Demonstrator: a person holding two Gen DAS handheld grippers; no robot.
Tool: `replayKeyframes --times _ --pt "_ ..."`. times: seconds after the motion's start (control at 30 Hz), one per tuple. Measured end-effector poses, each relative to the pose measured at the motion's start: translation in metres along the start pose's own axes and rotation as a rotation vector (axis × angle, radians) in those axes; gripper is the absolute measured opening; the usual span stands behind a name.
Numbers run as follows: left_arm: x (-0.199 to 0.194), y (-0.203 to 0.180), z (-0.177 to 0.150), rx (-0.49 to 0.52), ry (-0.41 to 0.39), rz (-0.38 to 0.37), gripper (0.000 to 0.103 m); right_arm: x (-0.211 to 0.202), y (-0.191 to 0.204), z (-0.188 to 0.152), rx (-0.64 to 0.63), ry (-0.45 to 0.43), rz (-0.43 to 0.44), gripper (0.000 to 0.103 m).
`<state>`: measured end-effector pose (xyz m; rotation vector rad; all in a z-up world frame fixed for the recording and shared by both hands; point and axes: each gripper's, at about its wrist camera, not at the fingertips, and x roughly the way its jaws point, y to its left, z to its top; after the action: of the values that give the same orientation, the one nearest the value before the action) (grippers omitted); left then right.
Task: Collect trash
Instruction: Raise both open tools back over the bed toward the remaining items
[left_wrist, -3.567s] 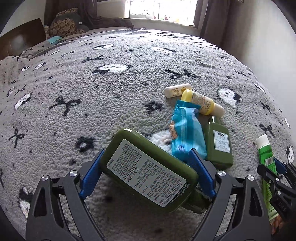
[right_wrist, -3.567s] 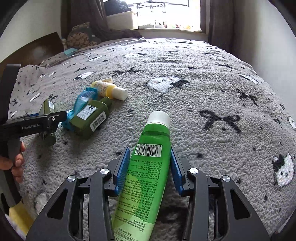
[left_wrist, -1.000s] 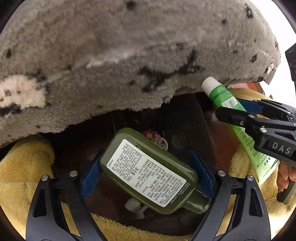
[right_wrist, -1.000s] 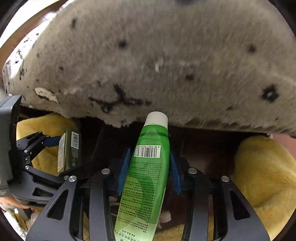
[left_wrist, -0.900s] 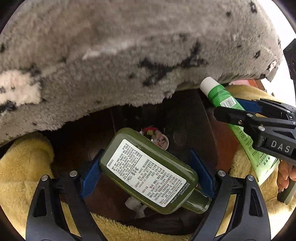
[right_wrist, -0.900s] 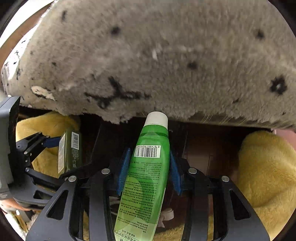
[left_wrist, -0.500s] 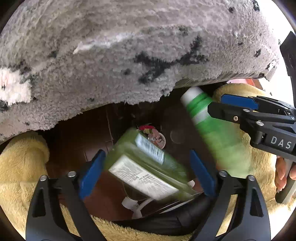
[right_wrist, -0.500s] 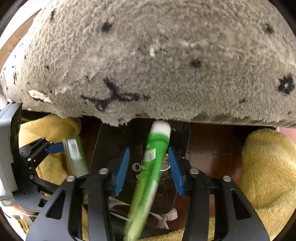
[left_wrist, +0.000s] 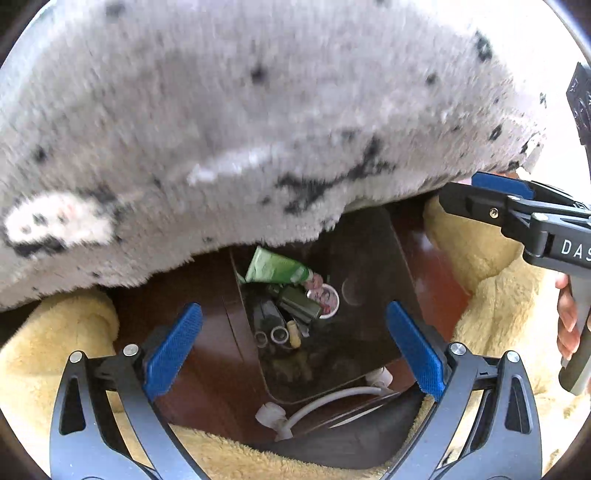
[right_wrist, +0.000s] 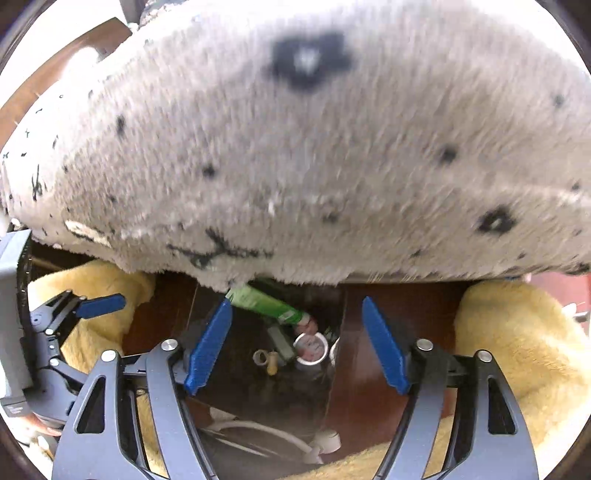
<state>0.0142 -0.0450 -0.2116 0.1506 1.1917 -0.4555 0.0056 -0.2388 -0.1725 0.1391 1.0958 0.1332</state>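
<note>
A dark bin (left_wrist: 373, 280) stands on the floor below the edge of the grey patterned bed blanket (left_wrist: 229, 122). Inside it lie the bright green tube (left_wrist: 275, 269) and the olive green bottle (left_wrist: 297, 304), among small caps and a round lid. My left gripper (left_wrist: 293, 349) is open and empty above the bin. My right gripper (right_wrist: 297, 341) is open and empty too, over the same bin (right_wrist: 240, 369), where the green tube (right_wrist: 267, 302) and the olive bottle (right_wrist: 282, 345) show. The right gripper also shows at the right of the left wrist view (left_wrist: 480, 194).
Yellow fluffy fabric (left_wrist: 480, 266) lies on both sides of the bin on the reddish-brown floor (left_wrist: 207, 332). A white cable with plugs (left_wrist: 325, 400) lies at the bin's near side. The blanket overhangs the bin's far edge.
Both grippers opened. The olive bottle and the green tube fell from the jaws into the bin, where they now lie.
</note>
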Motion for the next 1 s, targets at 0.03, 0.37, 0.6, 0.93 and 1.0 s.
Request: replayKeyframes --times 0.03,0.37,0.6,0.93,1.0 --pt "-0.006 0.003 0.0 0.002 -0.014 0.006 0.095 -0.007 -0.001 0.0 -0.006 -0.018 -0.009 0.083" --pt "-0.078 0.018 0.028 -0.014 -0.193 0.041 0.095 -0.074 0.0 0.034 -0.04 -0.23 -0.071 0.094" --pt "-0.116 0.031 0.056 -0.024 -0.29 0.081 0.095 -0.107 -0.002 0.068 -0.052 -0.331 -0.107 0.095" --pt "-0.137 0.05 0.103 -0.055 -0.375 0.123 0.095 -0.11 0.011 0.116 -0.095 -0.379 -0.134 0.095" --pt "-0.135 0.053 0.112 -0.057 -0.379 0.128 0.095 -0.106 0.012 0.126 -0.097 -0.37 -0.126 0.095"
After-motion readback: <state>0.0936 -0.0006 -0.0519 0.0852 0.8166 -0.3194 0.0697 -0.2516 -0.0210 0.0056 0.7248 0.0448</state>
